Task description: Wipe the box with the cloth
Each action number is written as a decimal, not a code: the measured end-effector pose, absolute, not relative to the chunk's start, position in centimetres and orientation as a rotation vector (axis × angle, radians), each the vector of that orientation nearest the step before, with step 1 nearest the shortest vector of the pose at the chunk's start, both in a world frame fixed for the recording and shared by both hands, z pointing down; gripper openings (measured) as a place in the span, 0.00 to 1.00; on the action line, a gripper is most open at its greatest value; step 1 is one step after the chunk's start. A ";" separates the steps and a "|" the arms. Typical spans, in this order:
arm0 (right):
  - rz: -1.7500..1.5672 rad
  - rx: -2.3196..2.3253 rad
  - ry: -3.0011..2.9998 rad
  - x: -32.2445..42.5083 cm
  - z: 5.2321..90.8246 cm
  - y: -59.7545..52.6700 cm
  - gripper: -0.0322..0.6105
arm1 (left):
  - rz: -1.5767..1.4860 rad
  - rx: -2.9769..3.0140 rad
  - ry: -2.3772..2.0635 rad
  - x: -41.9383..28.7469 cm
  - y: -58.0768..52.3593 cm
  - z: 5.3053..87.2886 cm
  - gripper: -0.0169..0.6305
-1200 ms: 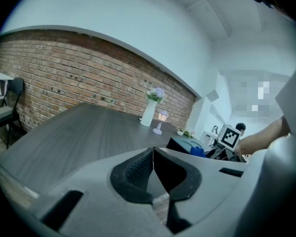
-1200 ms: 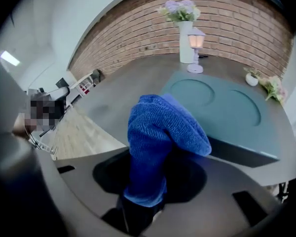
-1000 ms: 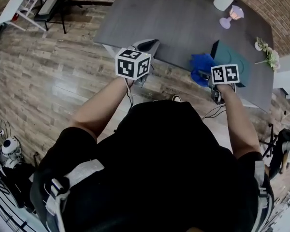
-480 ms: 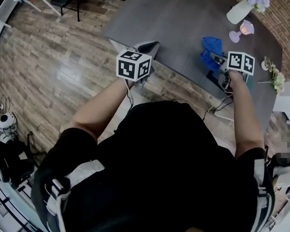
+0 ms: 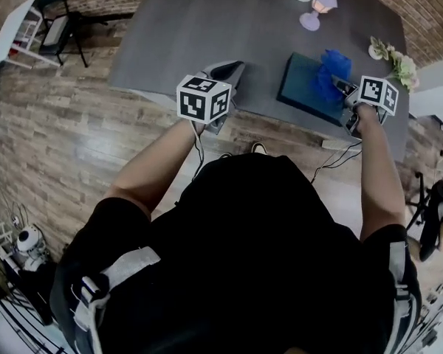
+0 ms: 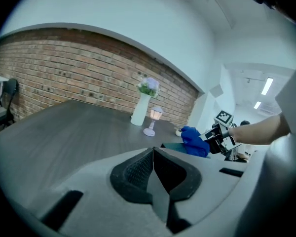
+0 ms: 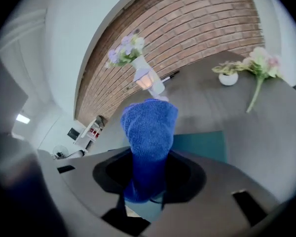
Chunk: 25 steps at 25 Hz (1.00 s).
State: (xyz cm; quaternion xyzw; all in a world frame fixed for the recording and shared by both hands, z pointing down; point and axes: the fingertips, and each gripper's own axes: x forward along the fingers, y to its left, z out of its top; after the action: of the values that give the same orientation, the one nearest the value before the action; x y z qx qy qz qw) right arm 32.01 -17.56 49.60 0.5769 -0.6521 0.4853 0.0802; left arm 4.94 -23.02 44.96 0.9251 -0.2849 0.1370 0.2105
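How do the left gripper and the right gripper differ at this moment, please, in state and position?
The left gripper is shut with nothing between its jaws; the right gripper is shut on the blue cloth. The left gripper sits by the table's near edge, apart from the teal box; the right gripper holds the cloth over that box. Both are shut.

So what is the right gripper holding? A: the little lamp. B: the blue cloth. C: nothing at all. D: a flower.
B: the right gripper is shut on the blue cloth, over the teal box.
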 end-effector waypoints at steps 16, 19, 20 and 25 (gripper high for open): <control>1.363 2.089 -1.796 42.6 44.2 -10.3 0.28 | 0.413 2.599 -0.560 13.5 -19.8 46.2 0.04; 1.346 1.887 -2.052 34.1 42.0 -14.9 0.28 | 0.392 2.584 -0.636 10.0 -20.5 46.0 0.04; 1.339 1.813 -2.126 30.7 41.3 -16.0 0.28 | 0.378 2.578 -0.668 8.3 -20.7 46.0 0.04; 1.351 1.528 -2.301 18.2 41.1 -18.1 0.29 | 0.323 2.562 -0.783 2.1 -21.2 45.2 0.04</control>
State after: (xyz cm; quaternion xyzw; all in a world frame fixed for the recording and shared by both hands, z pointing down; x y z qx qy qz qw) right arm 18.16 -18.13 41.12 0.4965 -0.7479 0.4393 0.0334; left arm 2.14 -21.23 45.20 0.9263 -0.2830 0.1168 0.2196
